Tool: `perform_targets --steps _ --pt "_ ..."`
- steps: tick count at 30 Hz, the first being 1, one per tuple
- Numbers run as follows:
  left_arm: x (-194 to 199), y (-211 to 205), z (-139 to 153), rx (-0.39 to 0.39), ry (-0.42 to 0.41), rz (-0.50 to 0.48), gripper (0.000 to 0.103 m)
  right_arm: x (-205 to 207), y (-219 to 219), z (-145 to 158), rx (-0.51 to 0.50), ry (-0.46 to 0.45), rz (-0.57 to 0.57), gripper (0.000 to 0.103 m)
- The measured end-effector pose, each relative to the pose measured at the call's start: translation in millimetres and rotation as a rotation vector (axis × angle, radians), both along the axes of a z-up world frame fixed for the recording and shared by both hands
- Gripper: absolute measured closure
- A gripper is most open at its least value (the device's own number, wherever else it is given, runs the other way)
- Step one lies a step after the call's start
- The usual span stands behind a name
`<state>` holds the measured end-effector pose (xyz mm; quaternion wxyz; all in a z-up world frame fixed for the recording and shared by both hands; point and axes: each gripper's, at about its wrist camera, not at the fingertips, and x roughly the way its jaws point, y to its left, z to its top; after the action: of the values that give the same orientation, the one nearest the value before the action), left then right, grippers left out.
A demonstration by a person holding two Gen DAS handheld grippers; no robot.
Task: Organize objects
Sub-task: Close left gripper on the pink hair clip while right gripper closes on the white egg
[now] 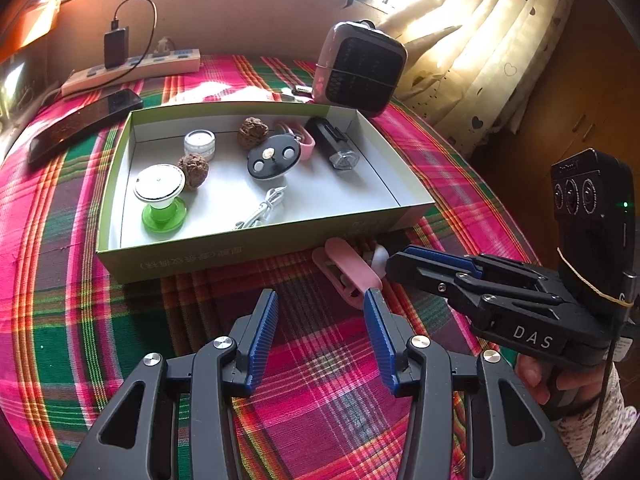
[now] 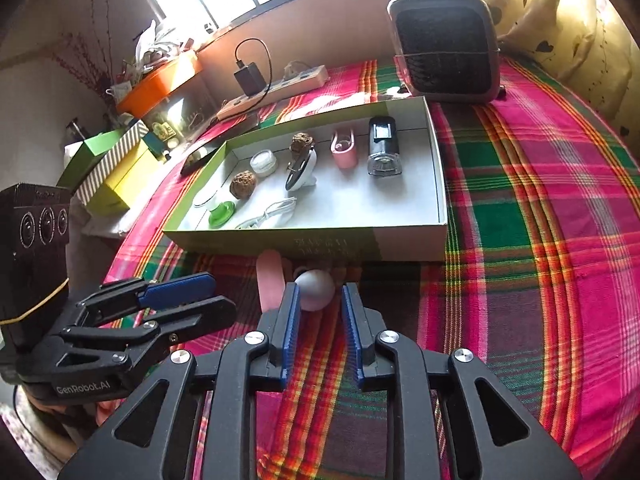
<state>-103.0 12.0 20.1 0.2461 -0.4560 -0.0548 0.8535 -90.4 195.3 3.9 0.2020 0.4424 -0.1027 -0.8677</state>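
Note:
A pink and white object (image 1: 348,272) lies on the plaid cloth just in front of the green box (image 1: 248,248). In the right wrist view its white round end (image 2: 316,290) sits at my right gripper's (image 2: 319,300) tips, jaws open, with the pink part (image 2: 270,280) to the left. My left gripper (image 1: 322,308) is open and empty, just before the pink part. The right gripper also shows in the left wrist view (image 1: 404,258), and the left gripper in the right wrist view (image 2: 216,292). The box (image 2: 400,236) holds two walnuts, a jar, a cable, a black light and other small things.
A small heater (image 1: 358,66) stands behind the box. A power strip (image 1: 132,68) with a charger and a phone (image 1: 84,122) lie at the back left. Coloured boxes (image 2: 112,168) stand beyond the table's left edge. A curtain (image 1: 492,52) hangs at the right.

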Motion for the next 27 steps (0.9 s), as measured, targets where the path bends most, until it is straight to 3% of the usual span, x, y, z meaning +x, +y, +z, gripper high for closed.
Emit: perform_targets --steps 7,14,22,27 --pt "0 3 -1 0.005 -0.008 0.000 0.058 -3 -14 0 0.058 0.018 0.035 0.058" --pt "2 -3 2 0.008 -0.002 0.019 0.058 -6 -24 0 0.083 0.023 0.072 0.058" --pt "4 -7 2 0.012 -0.005 0.031 0.058 -14 -18 -4 0.002 -0.035 0.069 0.058" --pt "3 -6 2 0.015 -0.011 0.030 0.058 -13 -11 -5 -0.013 -0.044 0.052 0.071"
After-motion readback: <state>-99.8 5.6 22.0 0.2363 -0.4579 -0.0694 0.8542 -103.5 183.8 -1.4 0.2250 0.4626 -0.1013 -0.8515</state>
